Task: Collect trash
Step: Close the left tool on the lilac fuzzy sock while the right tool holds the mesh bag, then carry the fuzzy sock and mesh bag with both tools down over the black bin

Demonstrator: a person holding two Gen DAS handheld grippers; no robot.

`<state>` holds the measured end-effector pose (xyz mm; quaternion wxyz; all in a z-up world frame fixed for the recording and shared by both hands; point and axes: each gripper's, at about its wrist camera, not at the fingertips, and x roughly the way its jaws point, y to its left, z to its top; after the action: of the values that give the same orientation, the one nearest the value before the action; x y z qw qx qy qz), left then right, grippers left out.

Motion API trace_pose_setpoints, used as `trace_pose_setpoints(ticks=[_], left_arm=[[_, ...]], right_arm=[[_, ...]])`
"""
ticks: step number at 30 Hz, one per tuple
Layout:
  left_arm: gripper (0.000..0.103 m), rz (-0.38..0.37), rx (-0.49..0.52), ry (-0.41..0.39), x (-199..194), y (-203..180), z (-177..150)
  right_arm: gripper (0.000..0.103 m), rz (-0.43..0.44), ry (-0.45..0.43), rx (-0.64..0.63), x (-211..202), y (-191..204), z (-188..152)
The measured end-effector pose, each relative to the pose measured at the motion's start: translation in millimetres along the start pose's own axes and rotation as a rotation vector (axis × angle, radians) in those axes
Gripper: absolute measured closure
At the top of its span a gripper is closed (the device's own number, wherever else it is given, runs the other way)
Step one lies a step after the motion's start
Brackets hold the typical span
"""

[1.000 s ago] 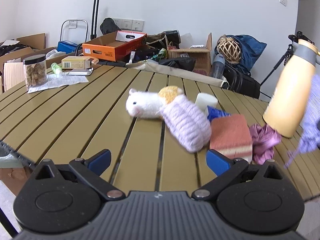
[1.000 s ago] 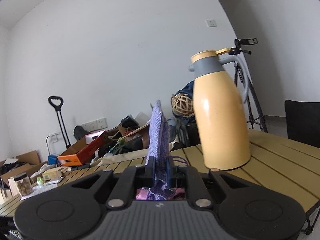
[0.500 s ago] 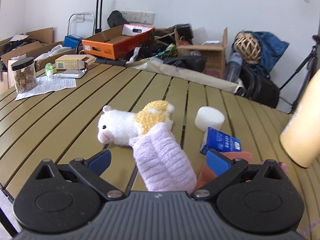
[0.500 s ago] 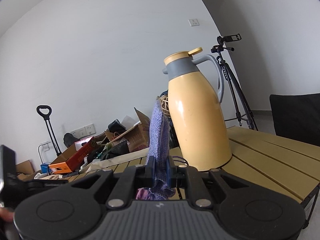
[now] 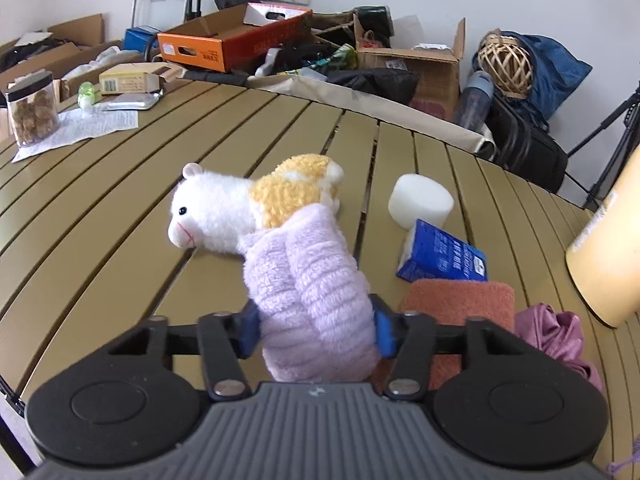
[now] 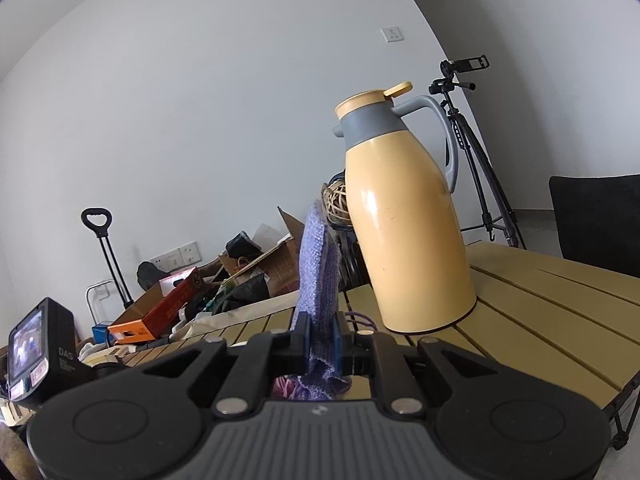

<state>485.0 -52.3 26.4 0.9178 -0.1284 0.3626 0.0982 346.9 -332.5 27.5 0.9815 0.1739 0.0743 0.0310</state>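
The desk (image 5: pixel 120 208) looks like olive-tan slats with a smooth, slightly satin finish. On it, the lilac sock (image 5: pixel 312 300) is thick ribbed fleece, soft and matt, and the plush toy (image 5: pixel 240 208) is fuzzy white and yellow pile. To the right, the sponge (image 5: pixel 460 300) has a rough orange scouring face; the white cylinder (image 5: pixel 420 200) looks like matt foam. The blue packet (image 5: pixel 444 256) is glossy. The purple cloth (image 6: pixel 318 272) is a coarse open knit. The yellow jug (image 6: pixel 404 232) is smooth, shiny plastic with a matt grey collar.
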Motion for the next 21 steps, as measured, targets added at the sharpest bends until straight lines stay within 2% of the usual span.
trace_pose_setpoints(ticks=[1, 4, 13, 21], left_arm=[[0.061, -0.001, 0.004, -0.004, -2.4, 0.8, 0.0], [0.067, -0.007, 0.023, -0.021, -12.7, 2.6, 0.3], [0.068, -0.023, 0.072, -0.082, -57.5, 16.2, -0.8], [0.068, -0.042, 0.152, -0.125, -98.7, 32.3, -17.5]], right_arm=[[0.093, 0.004, 0.001, -0.001, -0.7, -0.3, -0.2], [0.093, 0.016, 0.007, -0.004, -1.1, 0.9, -1.3], [0.093, 0.049, 0.027, -0.027, -6.3, 11.1, -9.9], [0.093, 0.088, 0.038, -0.066, -29.4, 35.6, -17.8]])
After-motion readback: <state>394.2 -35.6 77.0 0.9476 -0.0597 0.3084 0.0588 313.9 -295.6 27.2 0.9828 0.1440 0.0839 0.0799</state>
